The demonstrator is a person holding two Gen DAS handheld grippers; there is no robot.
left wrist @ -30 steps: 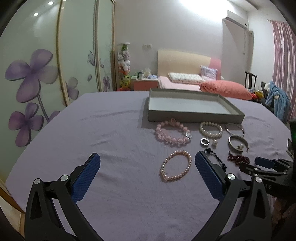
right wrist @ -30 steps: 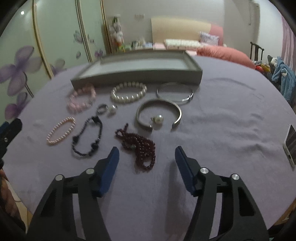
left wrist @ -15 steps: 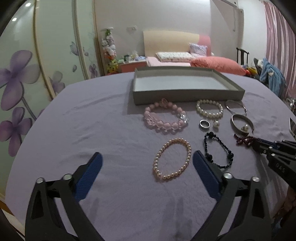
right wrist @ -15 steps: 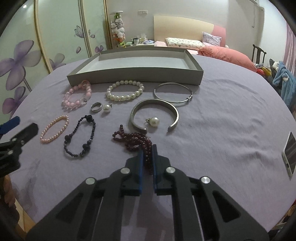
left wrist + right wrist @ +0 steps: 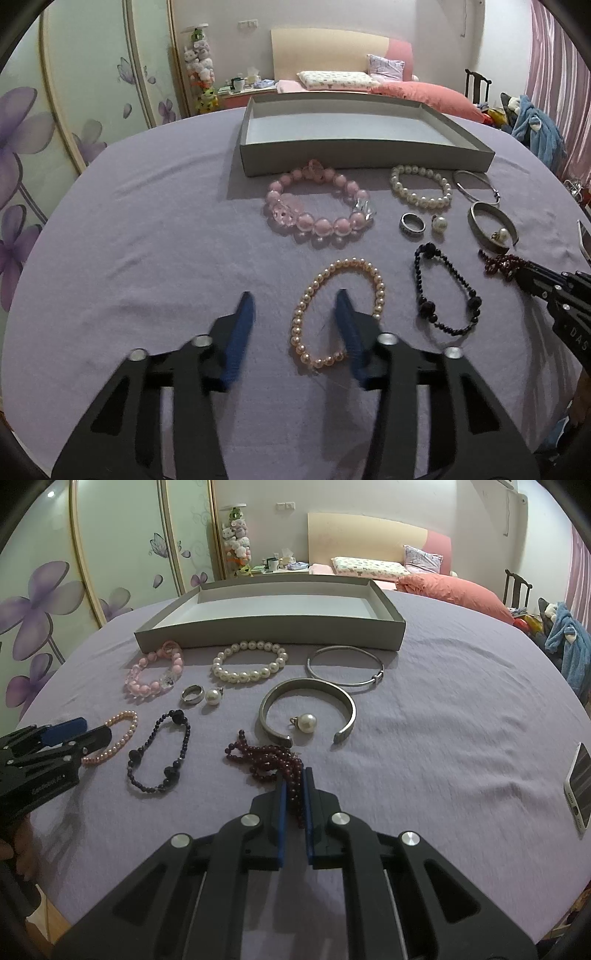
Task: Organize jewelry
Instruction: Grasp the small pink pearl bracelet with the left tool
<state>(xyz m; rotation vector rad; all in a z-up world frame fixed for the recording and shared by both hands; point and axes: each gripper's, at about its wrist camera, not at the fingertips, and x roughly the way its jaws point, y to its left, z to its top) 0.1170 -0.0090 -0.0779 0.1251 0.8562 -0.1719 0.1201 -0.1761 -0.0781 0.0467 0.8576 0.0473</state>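
Observation:
A small pink pearl bracelet lies on the purple tablecloth. My left gripper is down over it with its jaws closing. The bracelet's left strand is between the fingers, the right finger stands inside the loop, and the pads are not pressing on it. My right gripper is shut on a heap of dark red beads lying on the cloth. An empty grey tray stands behind the jewelry. In the right wrist view the left gripper sits at the far left beside the pink pearl bracelet.
Between the tray and the grippers lie a pink crystal bracelet, a white pearl bracelet, a ring, a loose pearl, a black bead bracelet, a silver cuff and a thin bangle. A phone lies at the right.
My left gripper came forward and down over the pink pearl bracelet and its jaws narrowed. My right gripper shut on the dark red beads and has kept still since.

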